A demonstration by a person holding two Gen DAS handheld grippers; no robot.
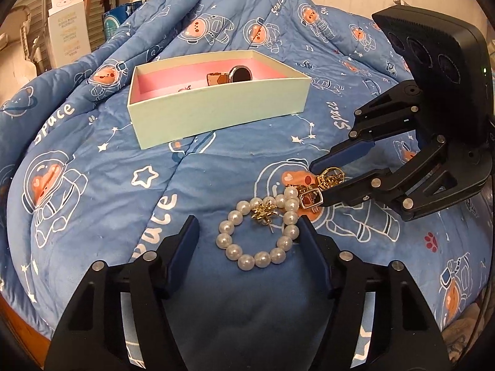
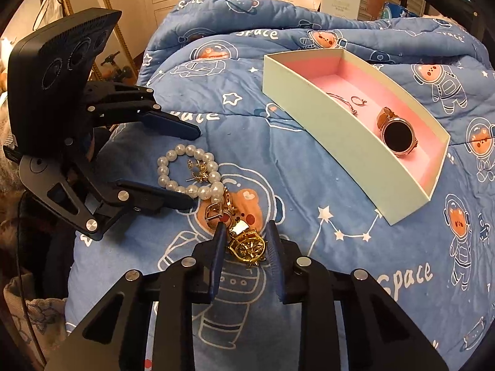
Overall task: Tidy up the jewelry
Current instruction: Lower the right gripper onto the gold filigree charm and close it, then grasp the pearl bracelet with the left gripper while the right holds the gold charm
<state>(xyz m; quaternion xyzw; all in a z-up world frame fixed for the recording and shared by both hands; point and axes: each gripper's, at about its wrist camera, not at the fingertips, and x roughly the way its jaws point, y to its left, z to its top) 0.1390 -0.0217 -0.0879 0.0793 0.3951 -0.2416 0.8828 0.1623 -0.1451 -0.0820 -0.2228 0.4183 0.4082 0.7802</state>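
Observation:
A pearl bracelet (image 1: 258, 230) lies on the blue quilt with a small gold earring (image 1: 263, 213) inside its ring. My left gripper (image 1: 249, 225) is open, its jaws on either side of the bracelet (image 2: 185, 171). A heap of gold jewelry (image 2: 246, 242) lies beside the pearls. My right gripper (image 2: 244, 230) is open, jaws on either side of the gold heap (image 1: 324, 182), not closed on it. A pale green box (image 1: 216, 117) with pink lining holds a watch (image 2: 396, 136), a ring (image 2: 357, 100) and a thin chain (image 2: 343, 102).
The blue space-print quilt (image 1: 92, 185) is lumpy and slopes away at the edges. A white carton (image 1: 66, 27) and shelves stand behind the bed. A mirror with a gold frame (image 2: 114, 40) stands to the left in the right wrist view.

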